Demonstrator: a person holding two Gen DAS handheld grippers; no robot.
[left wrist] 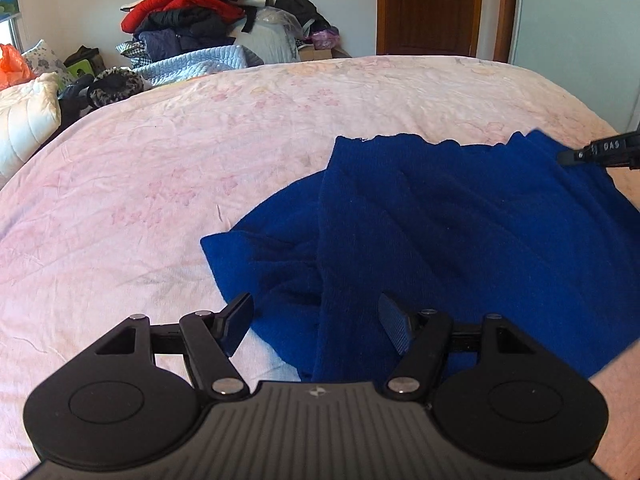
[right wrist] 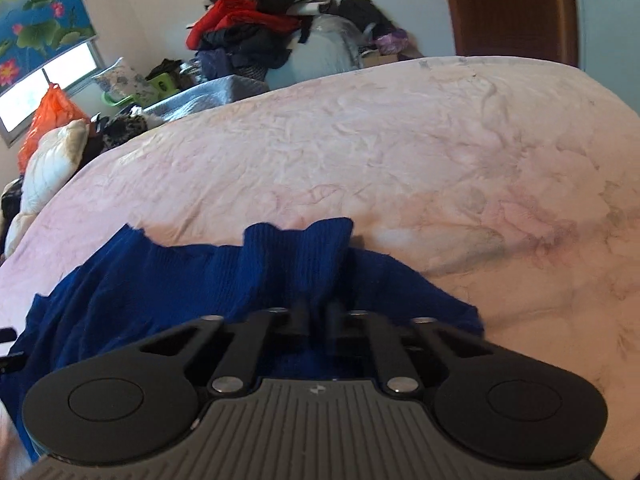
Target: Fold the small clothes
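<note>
A dark blue knitted garment [left wrist: 440, 220] lies partly folded on the pink bedsheet [left wrist: 160, 160]. My left gripper [left wrist: 316, 312] is open just above the garment's near edge, with a lengthwise fold of the knit running between its fingers, which do not touch it. At the far right edge of the left wrist view, my right gripper [left wrist: 592, 152] reaches onto the garment's far corner. In the right wrist view my right gripper [right wrist: 318, 312] is shut on a bunched ribbed end [right wrist: 304, 248] of the blue garment [right wrist: 160, 280], which stands up past the fingertips.
The bed [right wrist: 400, 160] stretches wide beyond the garment. A heap of clothes [left wrist: 188, 12] sits behind its far edge by the wall. A white quilt [left wrist: 20, 120] and an orange bag [right wrist: 52, 116] lie at the left. A brown door [left wrist: 428, 4] is at the back right.
</note>
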